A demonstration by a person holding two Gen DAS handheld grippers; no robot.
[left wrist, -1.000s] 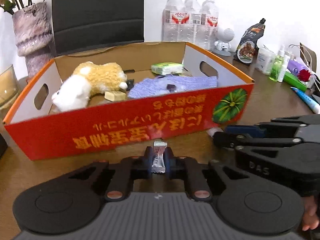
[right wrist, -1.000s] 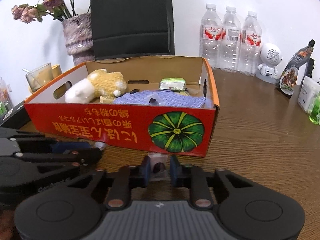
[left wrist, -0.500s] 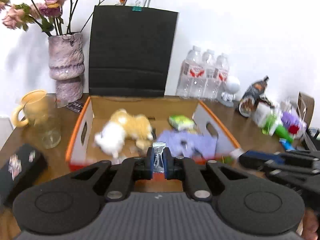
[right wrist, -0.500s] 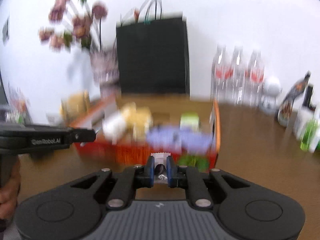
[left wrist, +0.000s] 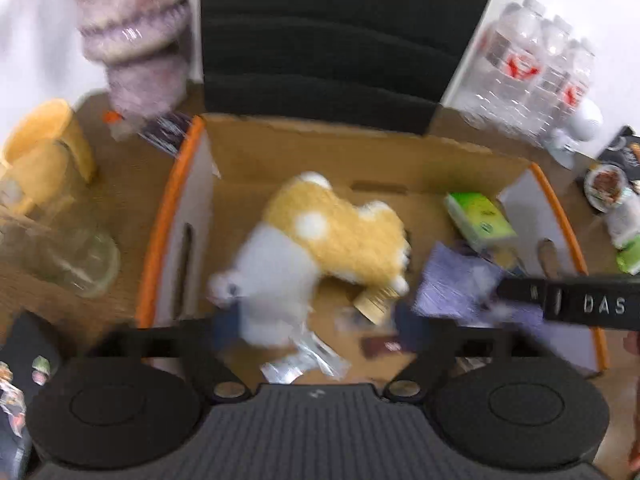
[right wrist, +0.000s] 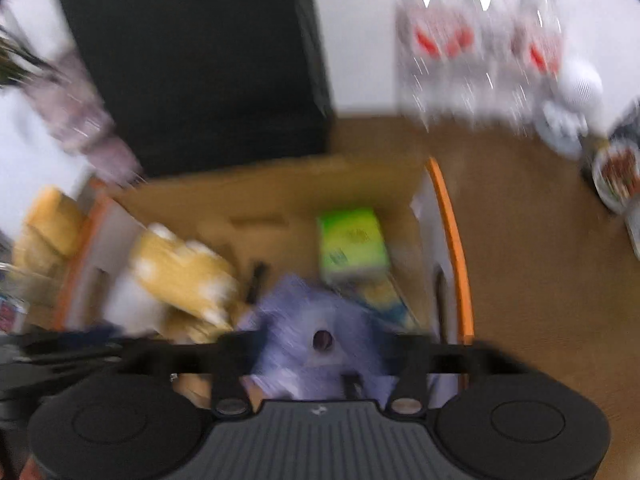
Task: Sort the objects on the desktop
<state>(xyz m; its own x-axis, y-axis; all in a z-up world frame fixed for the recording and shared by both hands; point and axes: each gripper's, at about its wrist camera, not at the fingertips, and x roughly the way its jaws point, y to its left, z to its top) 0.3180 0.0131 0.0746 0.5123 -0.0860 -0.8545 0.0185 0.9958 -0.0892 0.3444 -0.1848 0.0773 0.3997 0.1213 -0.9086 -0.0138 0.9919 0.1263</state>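
Both views are motion-blurred. My left gripper [left wrist: 316, 330] is open above the cardboard box [left wrist: 168, 216]. A silver snack wrapper [left wrist: 304, 360] lies loose in the box under it, beside a small dark packet [left wrist: 380, 346]. My right gripper [right wrist: 320, 354] is open over the box's right part [right wrist: 448, 216], above a purple cloth [right wrist: 316, 316] with a small dark item [right wrist: 322, 340] on it. The box also holds a yellow-and-white plush toy [left wrist: 320, 236] and a green packet [left wrist: 478, 216]. The right gripper's arm [left wrist: 576, 304] shows at the right of the left wrist view.
A black paper bag [left wrist: 340, 32] stands behind the box. A vase [left wrist: 136, 40], a yellow mug [left wrist: 44, 152] and a glass [left wrist: 76, 260] stand to the left. Water bottles [left wrist: 536, 76], a white figure [left wrist: 580, 124] and small containers stand to the right.
Both grippers have moved forward over the box, tilted down and opened. The silver wrapper has left the left gripper and the small dark item has left the right one; both lie in the box.
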